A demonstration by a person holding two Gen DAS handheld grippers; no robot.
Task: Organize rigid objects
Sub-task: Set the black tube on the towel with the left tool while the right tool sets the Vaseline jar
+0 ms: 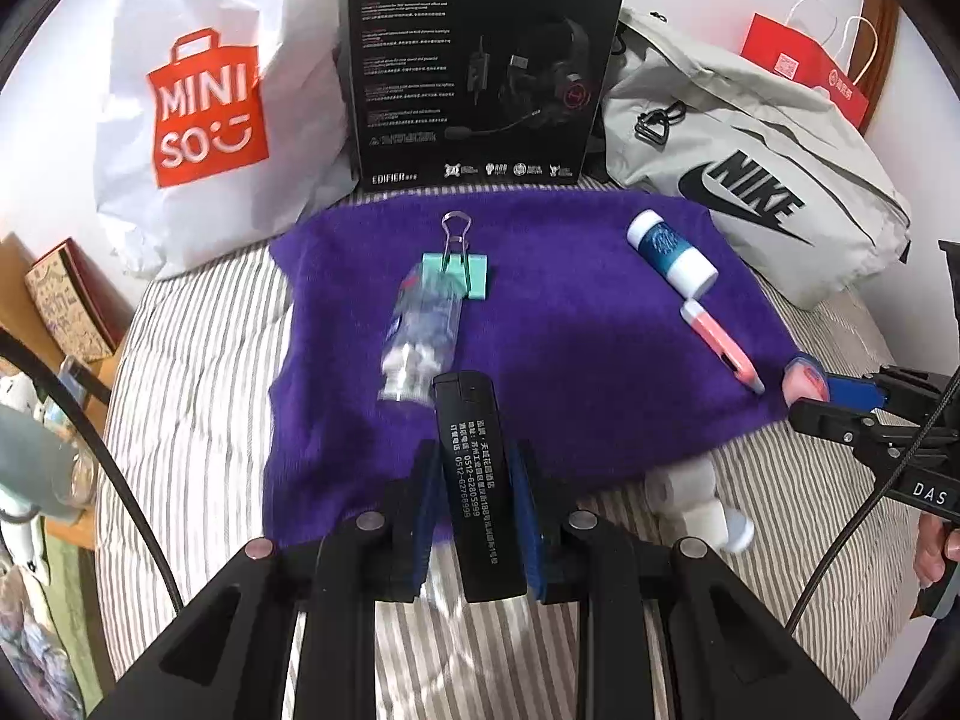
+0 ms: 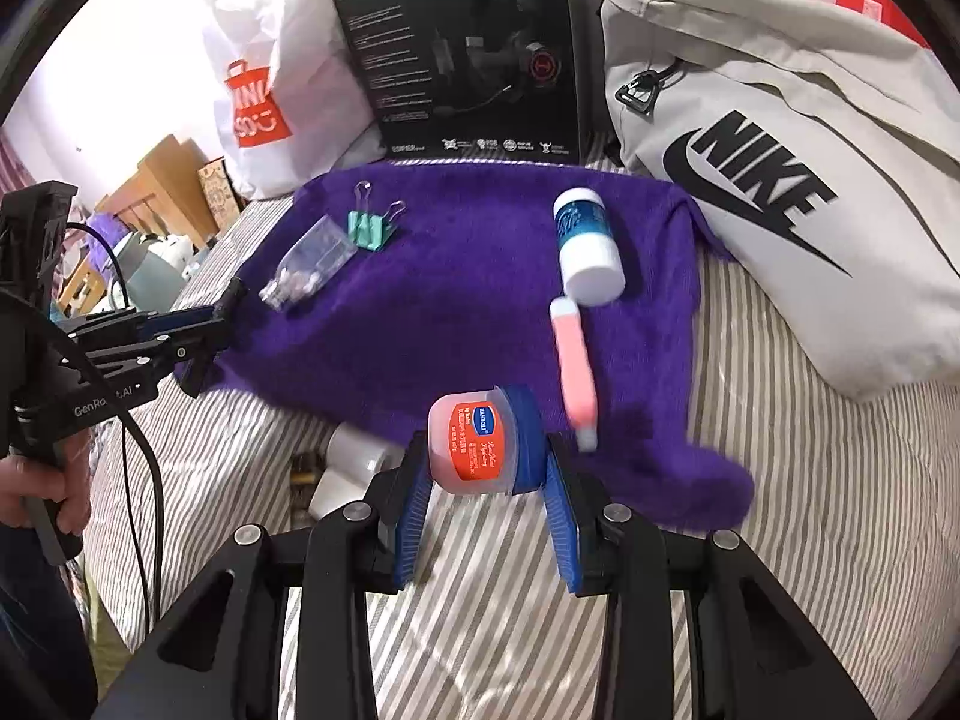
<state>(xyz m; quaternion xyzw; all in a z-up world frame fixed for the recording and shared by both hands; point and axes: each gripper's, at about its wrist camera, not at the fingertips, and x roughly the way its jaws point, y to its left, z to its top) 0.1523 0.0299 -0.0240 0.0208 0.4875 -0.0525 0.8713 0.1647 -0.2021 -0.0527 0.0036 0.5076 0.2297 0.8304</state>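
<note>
My left gripper (image 1: pixel 474 468) is shut on a black lighter (image 1: pixel 471 456) held upright over the near edge of a purple towel (image 1: pixel 570 348). On the towel lie a clear bottle (image 1: pixel 420 330), a teal binder clip (image 1: pixel 459 273), a blue-and-white bottle (image 1: pixel 672 255) and a pink tube (image 1: pixel 723 351). My right gripper (image 2: pixel 486 462) is shut on a small pink jar with a blue lid (image 2: pixel 480 444), just above the towel's (image 2: pixel 468 276) front edge. The pink tube (image 2: pixel 573 360) lies just right of the jar. The left gripper (image 2: pixel 219 315) shows at the towel's left side.
Along the back stand a white Miniso bag (image 1: pixel 198 114), a black headset box (image 1: pixel 480 66), a grey Nike bag (image 1: pixel 756 180) and a red paper bag (image 1: pixel 804 66). White cylinders (image 2: pixel 354 462) lie on the striped bedding (image 1: pixel 198 420) in front of the towel. Wooden furniture (image 2: pixel 162 180) is at the left.
</note>
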